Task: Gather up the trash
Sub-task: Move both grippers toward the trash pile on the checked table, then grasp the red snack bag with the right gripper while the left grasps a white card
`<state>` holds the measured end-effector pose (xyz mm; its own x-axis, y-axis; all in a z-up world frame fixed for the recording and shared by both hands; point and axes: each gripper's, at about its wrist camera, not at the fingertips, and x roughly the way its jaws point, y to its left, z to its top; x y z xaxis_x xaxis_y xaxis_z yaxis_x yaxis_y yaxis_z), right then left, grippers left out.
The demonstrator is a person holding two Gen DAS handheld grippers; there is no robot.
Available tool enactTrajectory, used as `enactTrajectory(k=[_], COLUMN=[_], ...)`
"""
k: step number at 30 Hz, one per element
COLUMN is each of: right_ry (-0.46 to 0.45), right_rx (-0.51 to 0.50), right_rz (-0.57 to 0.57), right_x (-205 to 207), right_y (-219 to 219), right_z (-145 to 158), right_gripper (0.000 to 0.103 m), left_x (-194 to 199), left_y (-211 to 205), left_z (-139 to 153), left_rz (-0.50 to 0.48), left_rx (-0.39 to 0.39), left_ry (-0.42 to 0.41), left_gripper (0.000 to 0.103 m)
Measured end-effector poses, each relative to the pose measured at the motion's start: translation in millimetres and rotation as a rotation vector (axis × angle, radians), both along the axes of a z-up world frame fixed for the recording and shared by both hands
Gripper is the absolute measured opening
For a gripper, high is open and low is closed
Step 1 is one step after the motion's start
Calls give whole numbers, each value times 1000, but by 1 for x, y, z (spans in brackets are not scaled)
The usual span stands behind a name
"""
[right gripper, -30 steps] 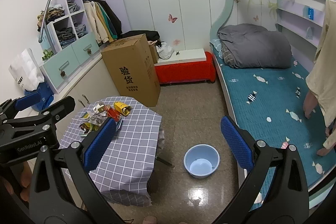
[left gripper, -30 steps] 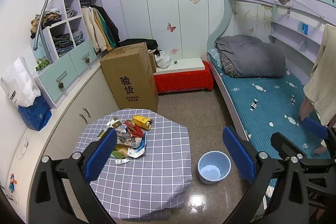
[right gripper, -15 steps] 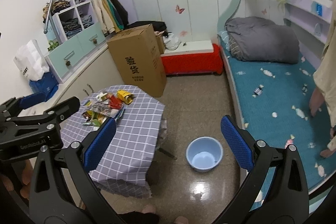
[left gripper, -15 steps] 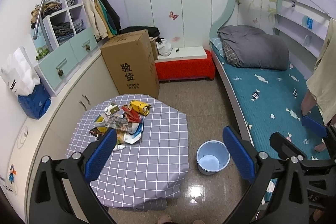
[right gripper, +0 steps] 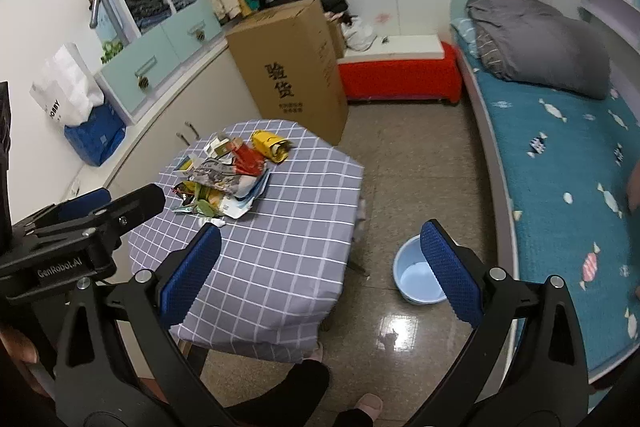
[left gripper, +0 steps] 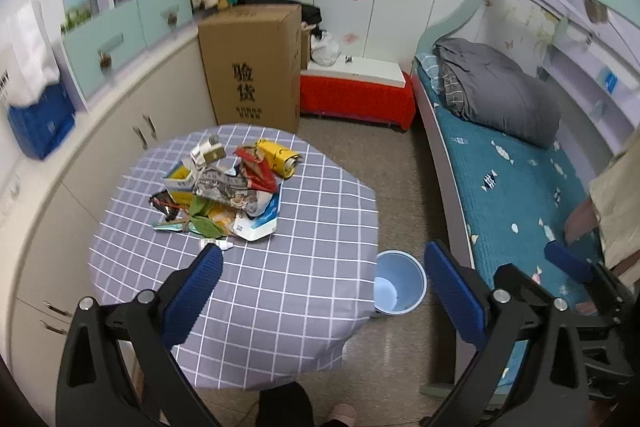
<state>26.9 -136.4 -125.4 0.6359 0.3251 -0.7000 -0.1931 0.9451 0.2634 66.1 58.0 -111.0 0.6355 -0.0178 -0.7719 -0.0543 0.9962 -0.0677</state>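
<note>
Trash pile (left gripper: 224,187) heaped on checked tabletop (left gripper: 280,267), blue bucket (left gripper: 398,283) on floor, apparently empty, left claw (left gripper: 320,291) and right claw (right gripper: 324,267) held spread apart, nothing gripped.

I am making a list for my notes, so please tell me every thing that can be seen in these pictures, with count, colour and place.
pile of crumpled wrappers and cartons: one heap, mixed colours, on table
round table with grey checked cloth: one, room centre
light blue plastic bucket: one, on floor beside table
brown cardboard box: one, behind table
red low bench with white top: one, by wall
bed with teal sheet: one, right side
grey quilt: one, on bed
left gripper: open, blue pads
right gripper: open, blue pads
</note>
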Motion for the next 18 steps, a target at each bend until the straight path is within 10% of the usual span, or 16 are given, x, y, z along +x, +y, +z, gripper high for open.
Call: enactTrajectory(k=[18], right_ry=[128], right_rx=[-107], right_rz=[23], right_x=[145], right_y=[154], right_z=[-76], right_gripper=[97], left_x=[155], left_y=[195], left_z=[-113], left_rz=[151], left_rx=[-264], left_ry=[184], left_gripper=[86])
